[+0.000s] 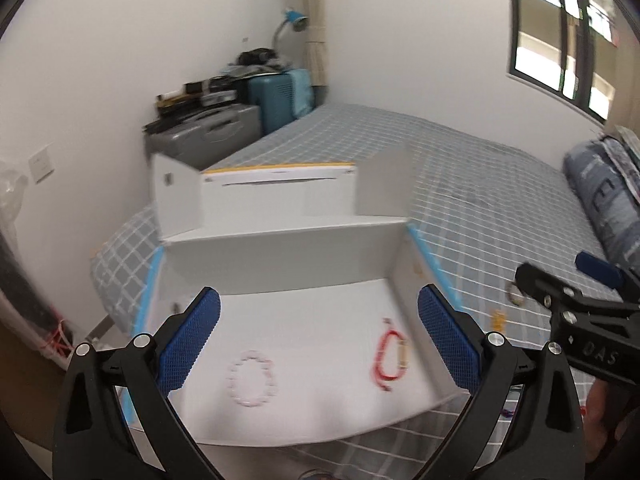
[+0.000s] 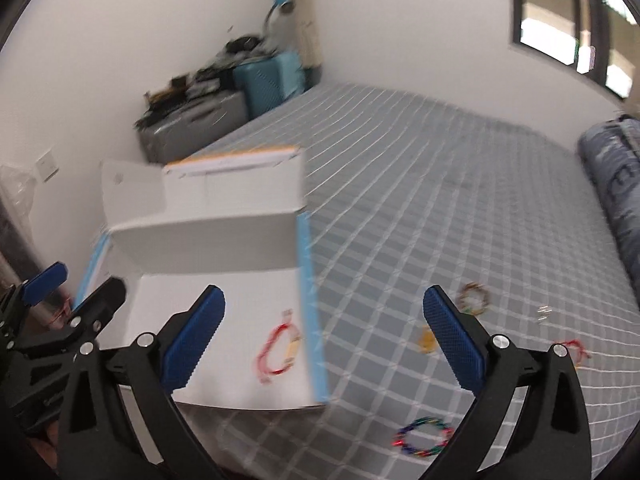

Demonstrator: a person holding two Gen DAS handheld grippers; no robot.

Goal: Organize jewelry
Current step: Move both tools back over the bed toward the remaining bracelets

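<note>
An open white box [image 1: 280, 256] with blue edges lies on the checked bed; it also shows in the right wrist view [image 2: 208, 248]. Inside lie a pale pink bead bracelet [image 1: 252, 378] and a red cord bracelet [image 1: 390, 354], which also shows in the right wrist view [image 2: 278, 350]. My left gripper [image 1: 318, 338] is open and empty over the box. My right gripper [image 2: 324, 340] is open and empty above the box's right edge. On the bed lie a multicoloured bracelet [image 2: 424, 436], a brownish bracelet [image 2: 474, 299], a small gold piece [image 2: 426, 340] and a red cord [image 2: 576, 346].
Grey and teal suitcases [image 1: 240, 120] with clutter stand at the bed's far corner by the wall. A folded blue quilt [image 1: 600, 196] lies on the right. A small silver item [image 2: 544, 312] lies on the bed [image 2: 440, 184]. A window is at upper right.
</note>
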